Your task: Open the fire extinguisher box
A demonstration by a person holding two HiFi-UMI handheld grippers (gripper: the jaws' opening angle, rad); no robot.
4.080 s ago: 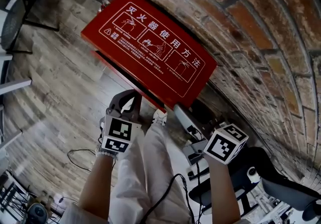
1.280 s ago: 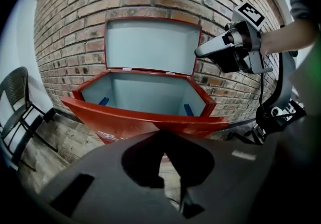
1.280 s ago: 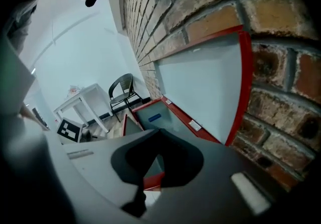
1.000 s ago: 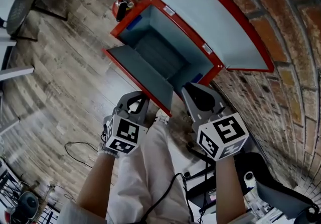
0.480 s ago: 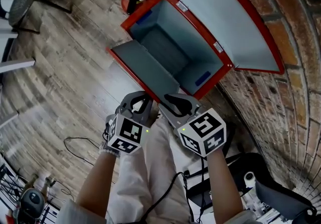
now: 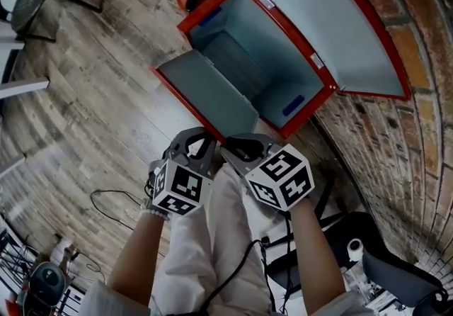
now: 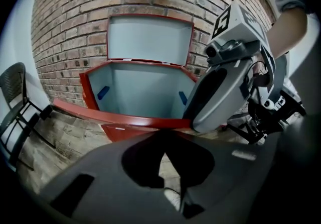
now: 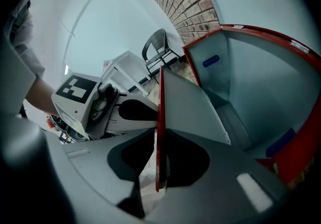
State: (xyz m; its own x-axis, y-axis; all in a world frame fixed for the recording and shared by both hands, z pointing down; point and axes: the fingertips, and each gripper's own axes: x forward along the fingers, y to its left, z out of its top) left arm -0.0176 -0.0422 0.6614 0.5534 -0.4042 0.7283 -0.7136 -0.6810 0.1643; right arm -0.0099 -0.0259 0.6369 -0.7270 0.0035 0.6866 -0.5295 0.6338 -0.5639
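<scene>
The fire extinguisher box (image 6: 241,59) stands on the plank floor (image 6: 92,95) against the brick wall (image 6: 417,95), at 12 o'clock from the two grippers, and it is now open. About four seconds ago its red lid lay shut, with the printed instruction face up. Now the lid (image 6: 318,17) is thrown back toward 1 o'clock and leans on the brick, and the front flap (image 6: 205,95) is dropped forward toward 7 o'clock.

Over the last second the right gripper (image 6: 233,144) has swung from the box's right corner to the flap's near edge, close beside the left gripper (image 6: 192,136). Its jaws have just been closing. The flap's thin red edge runs between them, and they look narrow and pinched on it. The left jaws are drawn together with nothing between them.

I judge the opening essentially done. The hold on the flap probably serves only to draw it lower or steady it.

The box is painted sheet metal, glossy red outside and along the rims and matt pale grey-blue inside. It is built of flat panels with thin folded edges. Small blue tabs (image 6: 294,104) sit on the inner walls. The brick is rough and mottled, and the floor planks are weathered and grainy.
</scene>
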